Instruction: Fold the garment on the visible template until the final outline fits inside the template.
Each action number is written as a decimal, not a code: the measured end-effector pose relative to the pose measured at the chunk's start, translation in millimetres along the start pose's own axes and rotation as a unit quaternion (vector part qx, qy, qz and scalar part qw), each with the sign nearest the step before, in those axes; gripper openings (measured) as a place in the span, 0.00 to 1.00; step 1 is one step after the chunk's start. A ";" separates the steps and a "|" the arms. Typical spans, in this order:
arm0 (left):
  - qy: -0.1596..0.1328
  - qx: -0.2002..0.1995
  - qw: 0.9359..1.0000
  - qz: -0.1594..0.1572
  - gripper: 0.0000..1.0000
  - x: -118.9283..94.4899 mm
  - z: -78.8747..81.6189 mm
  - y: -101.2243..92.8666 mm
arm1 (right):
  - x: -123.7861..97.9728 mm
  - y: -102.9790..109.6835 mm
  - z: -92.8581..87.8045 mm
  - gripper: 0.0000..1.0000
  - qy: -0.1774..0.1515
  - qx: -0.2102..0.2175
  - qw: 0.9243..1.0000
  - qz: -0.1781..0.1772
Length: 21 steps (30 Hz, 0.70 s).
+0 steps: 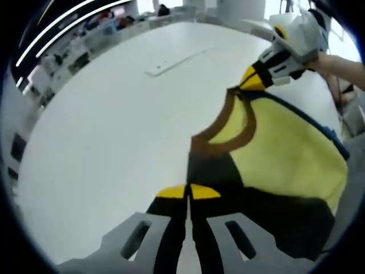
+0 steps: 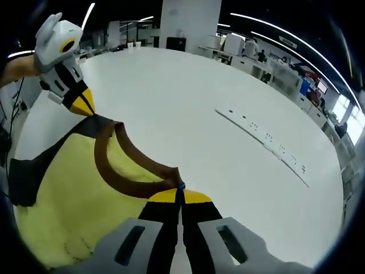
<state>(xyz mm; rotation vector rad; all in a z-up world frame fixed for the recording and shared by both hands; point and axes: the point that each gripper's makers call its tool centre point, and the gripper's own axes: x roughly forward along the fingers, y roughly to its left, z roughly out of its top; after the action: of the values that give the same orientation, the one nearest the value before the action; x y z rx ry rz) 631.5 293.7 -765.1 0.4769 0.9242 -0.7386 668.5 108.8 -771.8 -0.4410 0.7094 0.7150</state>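
A yellow garment (image 1: pixel 285 148) with black sleeves and a brown collar (image 1: pixel 215 127) is held up over the white table (image 1: pixel 108 142). My left gripper (image 1: pixel 188 191) is shut on the black shoulder beside the collar. My right gripper (image 1: pixel 252 80) comes in at the upper right and pinches the other shoulder. In the right gripper view, my right gripper (image 2: pixel 179 197) is shut on the garment (image 2: pixel 68 188) at the collar's (image 2: pixel 111 168) edge. There my left gripper (image 2: pixel 84 103) holds the far shoulder at the upper left. The garment hangs stretched between the two.
A long white strip (image 2: pixel 265 142) with small marks lies flat on the table (image 2: pixel 188 103); it also appears as a strip (image 1: pixel 171 63) far off in the left gripper view. A person's forearm (image 1: pixel 342 65) reaches in behind the right gripper. Desks and shelves ring the table.
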 end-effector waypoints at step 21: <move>0.015 -0.005 1.000 -0.013 0.00 11.5 -7.4 -1.9 | 3.4 -0.3 -0.8 0.02 -0.008 0.040 0.999 0.006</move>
<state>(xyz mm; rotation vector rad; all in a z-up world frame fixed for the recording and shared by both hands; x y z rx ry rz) 630.6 293.1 -778.8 0.4685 0.9640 -0.7518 670.3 109.6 -774.7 -0.3581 0.7246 0.6988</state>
